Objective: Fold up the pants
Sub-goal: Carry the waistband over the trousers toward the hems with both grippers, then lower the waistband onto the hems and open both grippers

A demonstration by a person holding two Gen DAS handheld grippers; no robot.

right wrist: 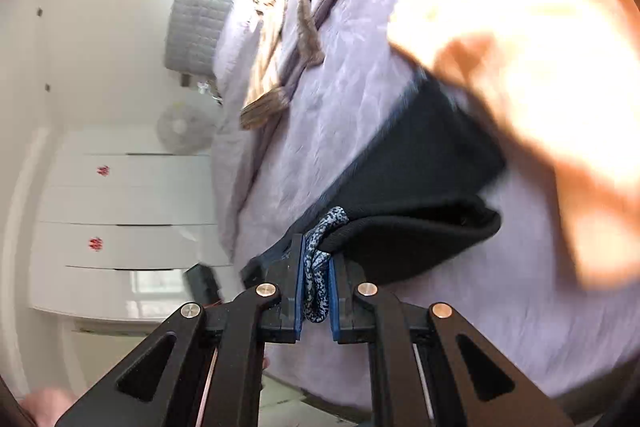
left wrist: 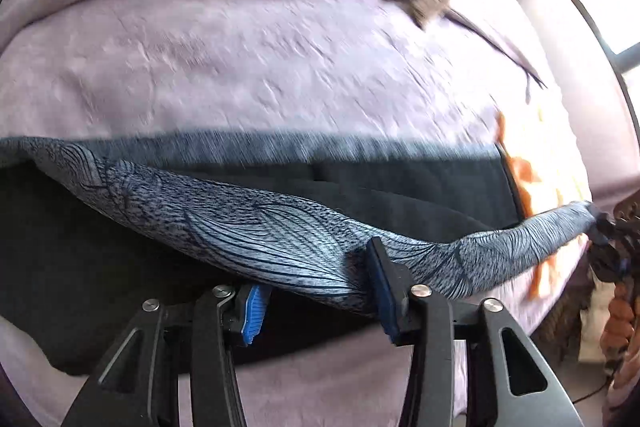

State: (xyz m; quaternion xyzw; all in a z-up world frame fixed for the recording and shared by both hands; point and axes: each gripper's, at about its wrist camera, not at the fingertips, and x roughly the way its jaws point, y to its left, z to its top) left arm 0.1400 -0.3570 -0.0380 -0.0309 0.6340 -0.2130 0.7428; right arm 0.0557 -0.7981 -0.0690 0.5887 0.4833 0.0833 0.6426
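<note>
Two claws — left claw (left wrist: 316, 303) and right claw (right wrist: 316, 291) — both clamped on one pair of pants (left wrist: 256, 227)

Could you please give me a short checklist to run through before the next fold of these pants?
1. Right hand-held gripper shut on the patterned waistband: ok.
2. Left hand-held gripper shut on the same band: ok.
3. Band stretched between both grippers: ok, slight sag.
4. Pants lying flat below: cannot tell, blurred.
5. Purple bedspread beyond the pants free for the fold: ok.
</note>
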